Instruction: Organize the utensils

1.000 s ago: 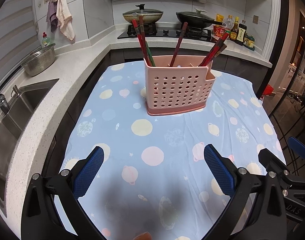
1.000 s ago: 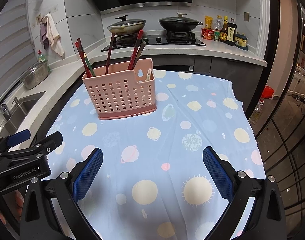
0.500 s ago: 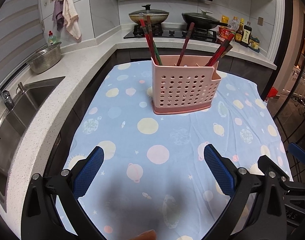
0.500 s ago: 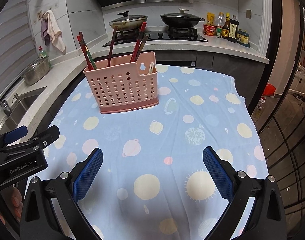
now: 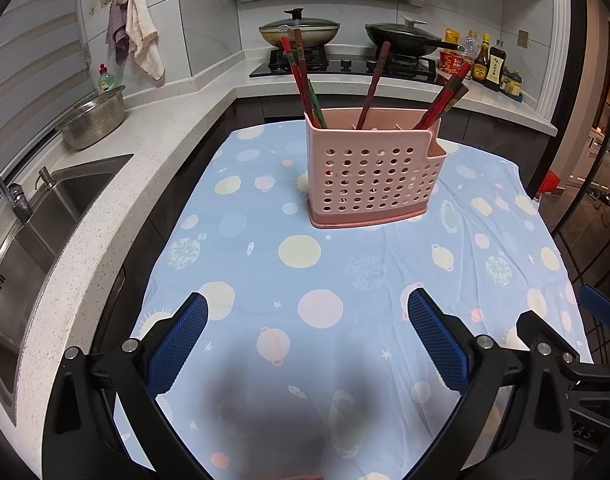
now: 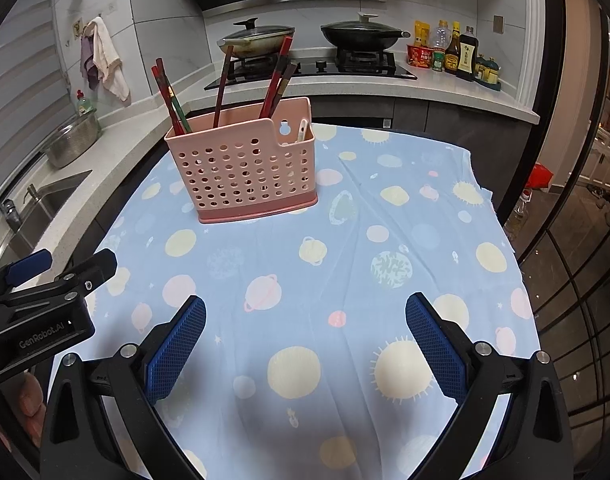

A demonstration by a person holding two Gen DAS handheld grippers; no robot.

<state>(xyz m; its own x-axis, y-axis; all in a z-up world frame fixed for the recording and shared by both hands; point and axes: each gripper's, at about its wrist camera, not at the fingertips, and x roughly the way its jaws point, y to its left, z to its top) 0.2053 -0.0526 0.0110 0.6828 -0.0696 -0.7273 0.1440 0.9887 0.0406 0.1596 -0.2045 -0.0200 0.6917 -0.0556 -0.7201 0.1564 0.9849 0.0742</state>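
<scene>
A pink perforated utensil holder (image 5: 371,168) stands upright on the blue planet-print tablecloth (image 5: 325,280); it also shows in the right wrist view (image 6: 245,168). Several dark red chopsticks (image 5: 301,76) stick out of it, leaning left, middle and right (image 6: 277,76). A pale spoon handle (image 6: 301,130) shows in the holder's small right compartment. My left gripper (image 5: 307,334) is open and empty, well short of the holder. My right gripper (image 6: 305,336) is open and empty, also short of it and to its right.
A sink (image 5: 33,232) and a metal colander (image 5: 93,120) are on the counter at left. A stove with two lidded pans (image 5: 301,30) is behind. Sauce bottles (image 6: 461,56) stand at the back right. The table edge drops off at right.
Both grippers have drawn back slightly and tilted, so the holder sits a little farther and more to the right in the left wrist view. Both stay open and empty.
</scene>
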